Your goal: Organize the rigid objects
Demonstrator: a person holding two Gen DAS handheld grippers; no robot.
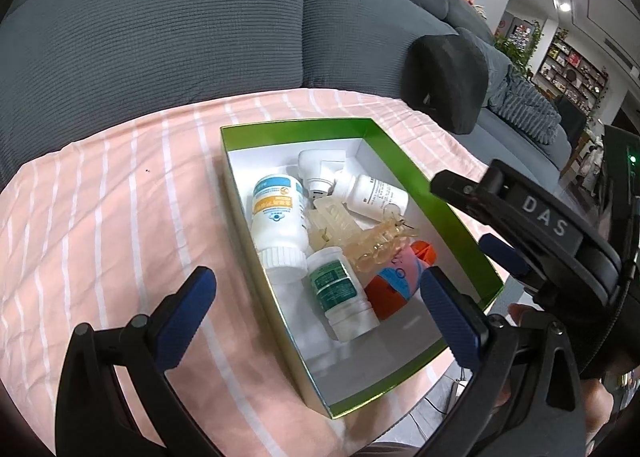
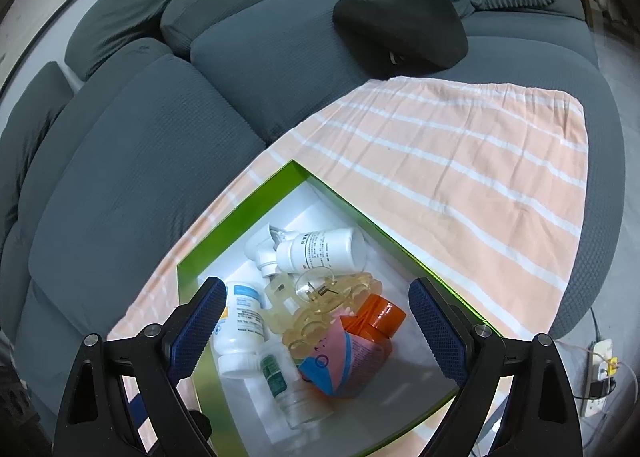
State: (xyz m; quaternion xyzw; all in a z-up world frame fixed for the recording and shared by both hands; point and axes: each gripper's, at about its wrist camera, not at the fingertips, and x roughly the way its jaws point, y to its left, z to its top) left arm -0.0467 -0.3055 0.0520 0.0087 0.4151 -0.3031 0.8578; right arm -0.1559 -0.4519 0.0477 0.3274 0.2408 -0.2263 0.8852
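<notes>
A green-rimmed white box lies on a pink striped cloth. In it lie a blue-and-yellow-label bottle, a green-label bottle, a white bottle, a white adapter, clear hair clips and an orange-pink carton. My left gripper is open and empty above the box's near end. My right gripper is open and empty over the box; it shows in the left wrist view.
The cloth covers a grey sofa. A black cushion lies behind the cloth. A power strip sits on the floor at right. Shelves stand far right.
</notes>
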